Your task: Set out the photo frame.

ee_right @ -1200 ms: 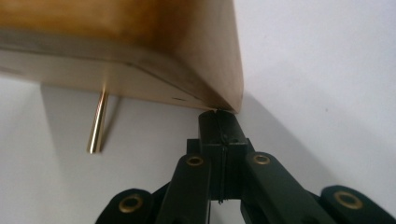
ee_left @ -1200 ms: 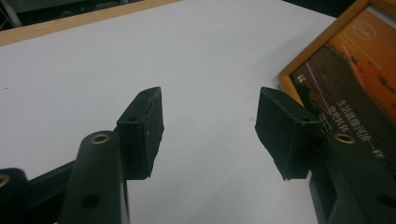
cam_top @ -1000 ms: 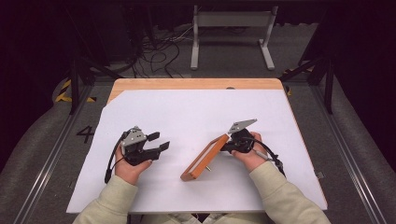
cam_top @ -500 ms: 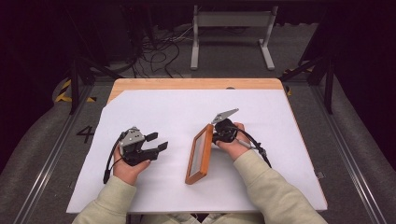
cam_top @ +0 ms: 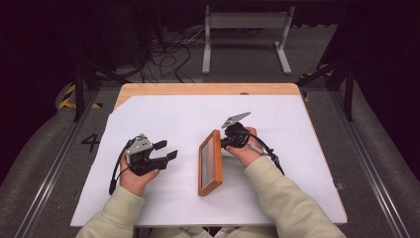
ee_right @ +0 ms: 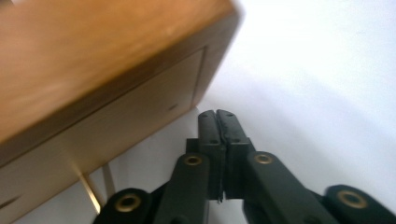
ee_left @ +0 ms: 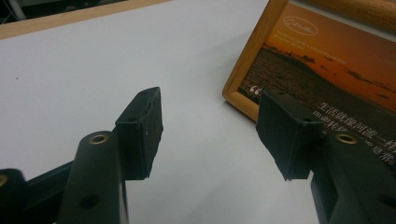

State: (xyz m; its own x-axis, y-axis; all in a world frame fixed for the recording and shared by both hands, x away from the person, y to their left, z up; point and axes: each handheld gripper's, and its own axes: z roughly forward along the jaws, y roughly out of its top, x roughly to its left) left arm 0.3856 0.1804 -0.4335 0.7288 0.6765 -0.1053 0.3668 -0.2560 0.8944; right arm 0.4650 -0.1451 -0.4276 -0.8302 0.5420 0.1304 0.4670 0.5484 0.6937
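Left claw (cam_top: pixel 166 150) spread wide, nothing between its jaws; held low over the white sheet (cam_top: pixel 163 119) at the left half of the worktop (cam_top: pixel 148 89), jaws aimed to the right toward the picture frame (cam_top: pixel 210 162). Left hand (cam_top: pixel 132 176) wraps the claw body from below, cable looping off to the left.

Left gripper view: both black jaws well apart, white sheet between them. Frame's wooden corner sits just beyond the right jaw, face toward the camera. Printed picture is an orange sunset over dark water, with white text lines and a small oval logo near the top.

Right claw (ee_right: pixel 217 116) pressed closed, pads meeting with no gap. Whether anything thin is caught between them, cannot tell. In the high view, right hand (cam_top: pixel 243 148) and claw sit against the upper right side of the frame, grey three-cornered plate on top.

Right gripper view: closed jaws point at the frame's back side, close to its lower edge; pale backing panel and thick wooden border loom at upper left, blurred. A thin metal rod shows below the backing.

Frame stands on edge near the middle of the sheet, between the two hands, leaning, long side running away from the person.
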